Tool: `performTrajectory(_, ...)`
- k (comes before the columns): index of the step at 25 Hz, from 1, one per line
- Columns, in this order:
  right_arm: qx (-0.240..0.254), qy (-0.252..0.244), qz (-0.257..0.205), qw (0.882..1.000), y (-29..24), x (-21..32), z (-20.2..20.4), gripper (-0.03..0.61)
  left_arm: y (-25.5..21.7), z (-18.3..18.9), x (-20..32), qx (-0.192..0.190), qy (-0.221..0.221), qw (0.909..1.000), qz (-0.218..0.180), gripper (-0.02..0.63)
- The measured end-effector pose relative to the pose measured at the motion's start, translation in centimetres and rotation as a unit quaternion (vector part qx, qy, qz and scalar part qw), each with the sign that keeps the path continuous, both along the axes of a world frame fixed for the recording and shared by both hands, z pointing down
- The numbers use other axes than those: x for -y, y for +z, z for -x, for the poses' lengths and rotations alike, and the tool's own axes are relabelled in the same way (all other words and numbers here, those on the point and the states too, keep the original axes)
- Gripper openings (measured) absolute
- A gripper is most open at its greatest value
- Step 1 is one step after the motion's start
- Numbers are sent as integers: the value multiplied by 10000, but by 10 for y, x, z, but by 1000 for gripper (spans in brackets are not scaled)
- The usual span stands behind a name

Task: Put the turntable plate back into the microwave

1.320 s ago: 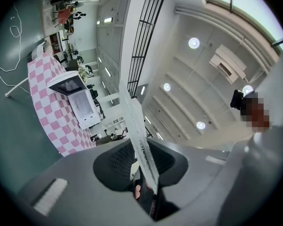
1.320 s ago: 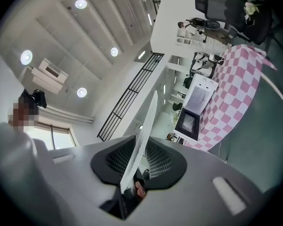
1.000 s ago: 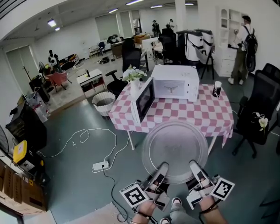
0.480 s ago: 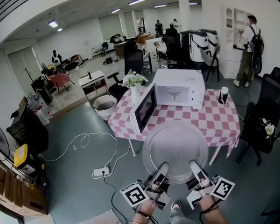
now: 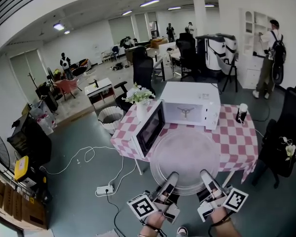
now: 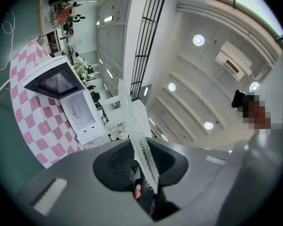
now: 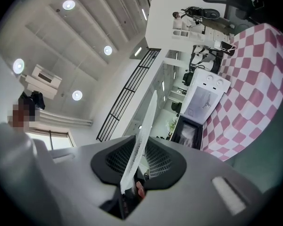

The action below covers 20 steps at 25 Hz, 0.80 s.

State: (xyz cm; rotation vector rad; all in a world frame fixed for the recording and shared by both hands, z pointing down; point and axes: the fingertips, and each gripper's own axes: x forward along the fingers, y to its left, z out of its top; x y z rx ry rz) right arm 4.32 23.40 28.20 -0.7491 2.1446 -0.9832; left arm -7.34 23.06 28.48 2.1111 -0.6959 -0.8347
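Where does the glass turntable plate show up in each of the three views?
Head view: turntable plate at lower centre, its near rim clamped by the left gripper and the right gripper.
Left gripper view: edge-on glass strip rising from between the jaws, centre.
Right gripper view: edge-on, centre, gripped likewise.
Shared landmark: the white microwave, door open.

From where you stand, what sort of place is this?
Probably an open-plan office or lab, not a kitchen: black office chair, loose cable on the floor, and the microwave sitting on a checked-cloth table.
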Motion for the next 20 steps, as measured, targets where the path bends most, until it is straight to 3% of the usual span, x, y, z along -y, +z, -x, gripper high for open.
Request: performTrajectory(20,5,23,214,9998,22,120,-26,64,23,-27,121,-28,18,9998,182,64)
